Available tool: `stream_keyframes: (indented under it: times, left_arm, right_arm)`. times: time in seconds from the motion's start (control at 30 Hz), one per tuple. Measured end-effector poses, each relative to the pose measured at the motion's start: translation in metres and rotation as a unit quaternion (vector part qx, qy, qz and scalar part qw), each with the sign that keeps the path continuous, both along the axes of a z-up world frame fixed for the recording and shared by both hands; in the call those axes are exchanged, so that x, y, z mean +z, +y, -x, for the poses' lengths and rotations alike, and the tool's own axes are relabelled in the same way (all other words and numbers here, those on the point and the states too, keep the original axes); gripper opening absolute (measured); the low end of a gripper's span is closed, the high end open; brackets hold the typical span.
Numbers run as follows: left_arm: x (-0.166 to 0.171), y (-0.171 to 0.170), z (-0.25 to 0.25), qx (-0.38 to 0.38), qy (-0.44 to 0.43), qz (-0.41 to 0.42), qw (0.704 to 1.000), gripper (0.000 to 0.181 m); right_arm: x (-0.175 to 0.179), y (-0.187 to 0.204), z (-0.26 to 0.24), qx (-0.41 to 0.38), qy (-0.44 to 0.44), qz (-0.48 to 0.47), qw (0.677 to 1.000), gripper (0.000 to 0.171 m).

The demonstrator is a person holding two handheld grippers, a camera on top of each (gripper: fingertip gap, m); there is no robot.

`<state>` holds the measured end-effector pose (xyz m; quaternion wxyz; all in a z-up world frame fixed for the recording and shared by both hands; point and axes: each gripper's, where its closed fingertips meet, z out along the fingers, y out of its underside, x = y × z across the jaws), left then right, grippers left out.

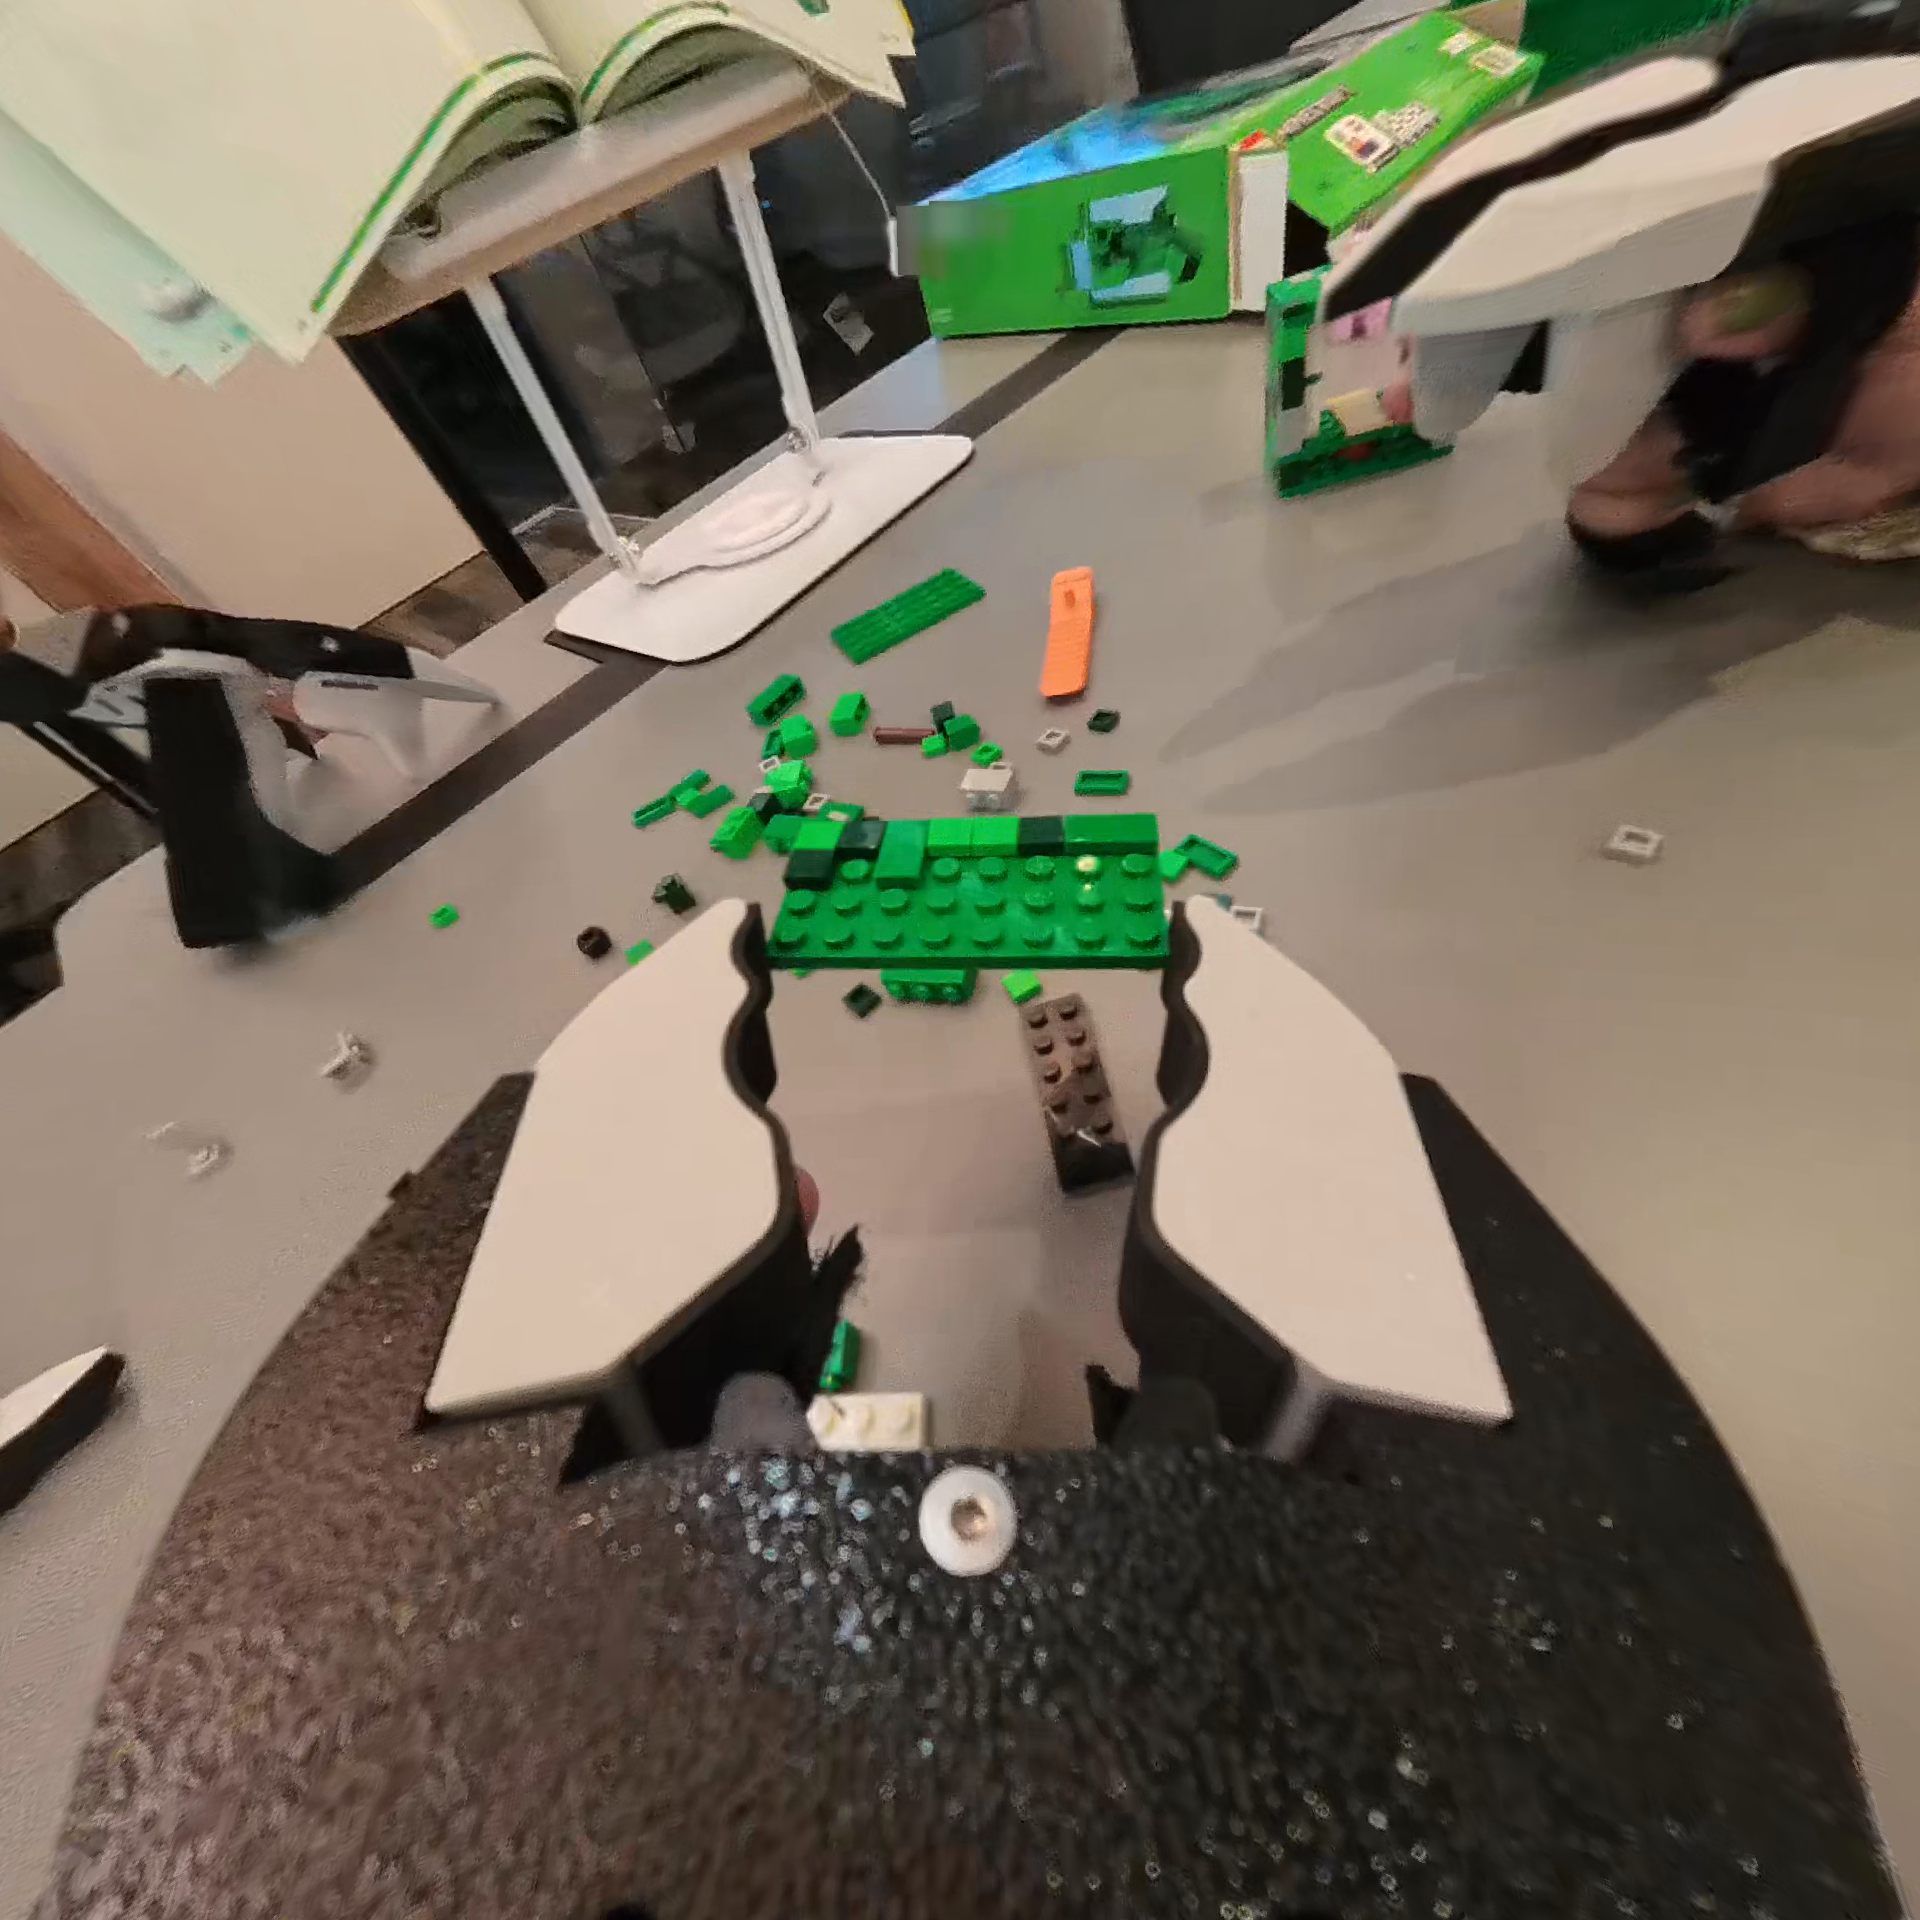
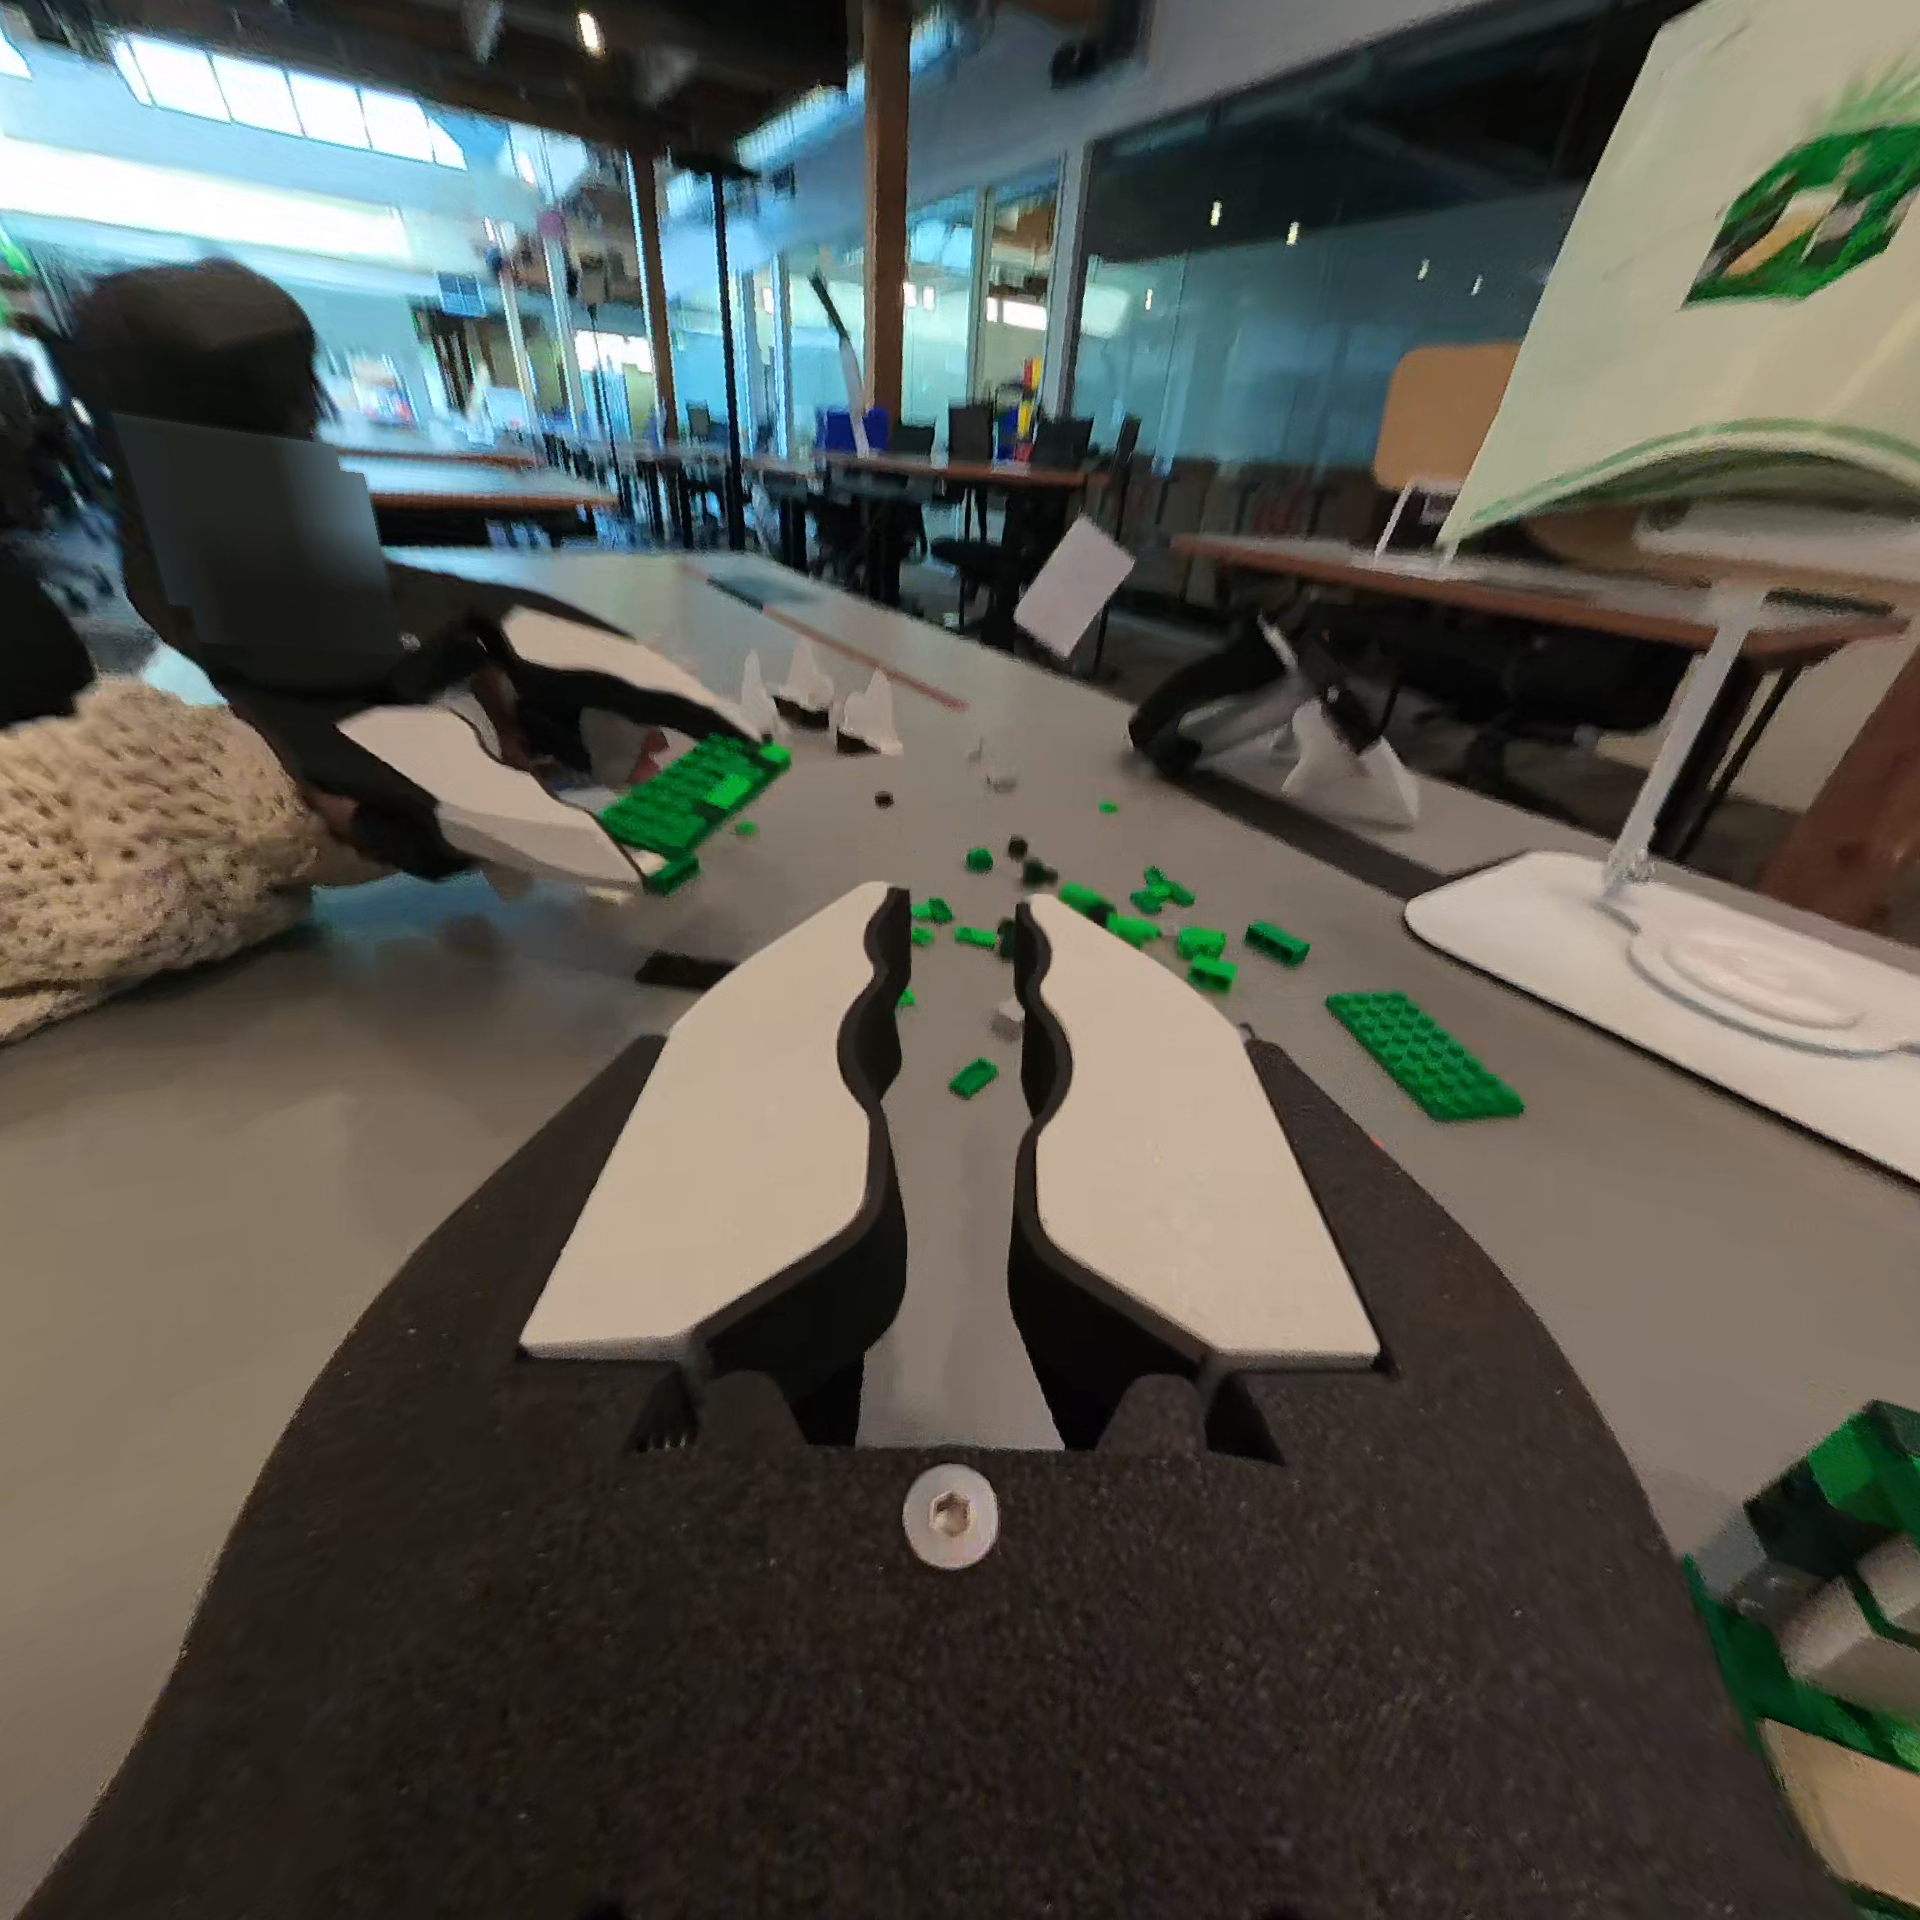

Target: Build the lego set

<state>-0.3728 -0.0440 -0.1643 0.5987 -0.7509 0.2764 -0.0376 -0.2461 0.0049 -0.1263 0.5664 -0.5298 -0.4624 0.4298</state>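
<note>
Early stage: plate carries one brick row; loose bricks lie beyond it. Left gripper clamps plate's ends; right gripper slightly parted, empty.

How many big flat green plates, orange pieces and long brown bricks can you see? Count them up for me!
Big green plates: 2, the held plate and the loose plate
Orange piece: 1
Brown brick: 1
Total: 4
</note>
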Motion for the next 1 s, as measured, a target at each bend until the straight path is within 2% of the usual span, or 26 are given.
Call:
stream_keyframes:
  times: [0.13,0.3,0.47,0.53,0.67,0.77,0.83,0.9,1.0]
  left_arm:
    - [0.008,0.001,0.028,0.054,0.003,-0.022,0.998,0.073]
    - [0.022,0.003,0.081,0.163,0.004,-0.075,0.984,0.073]
    - [0.010,0.003,0.080,0.155,0.057,-0.060,0.984,0.073]
    - [0.008,0.004,0.078,0.153,0.071,-0.060,0.984,0.073]
    - [0.004,0.006,0.077,0.152,0.072,-0.054,0.984,0.073]
    - [0.004,0.007,0.075,0.151,0.070,-0.053,0.985,0.073]
    - [0.005,0.009,0.069,0.139,0.044,-0.058,0.988,0.073]
    - [0.005,0.013,0.065,0.129,0.022,-0.054,0.990,0.073]
    - [0.011,0.013,0.065,0.127,0.003,-0.070,0.989,0.073]
  right_arm:
    - [-0.005,0.030,0.007,-0.043,-0.111,0.021,0.993,0.013]
    - [-0.014,0.040,0.046,-0.006,-0.282,0.104,0.954,0.010]
    - [-0.039,0.028,0.094,0.091,-0.434,0.098,0.891,0.002]
    - [-0.050,0.031,0.108,0.096,-0.482,0.073,0.868,0.002]
    - [-0.064,0.023,0.124,0.140,-0.553,0.091,0.816,0.001]
    - [-0.066,0.030,0.127,0.135,-0.577,0.070,0.802,0.002]
    - [-0.068,0.030,0.121,0.121,-0.592,0.109,0.789,0.000]
    - [-0.073,0.036,0.109,0.087,-0.617,0.172,0.763,0.000]
    - [-0.073,0.034,0.106,0.094,-0.599,0.246,0.756,0.004]
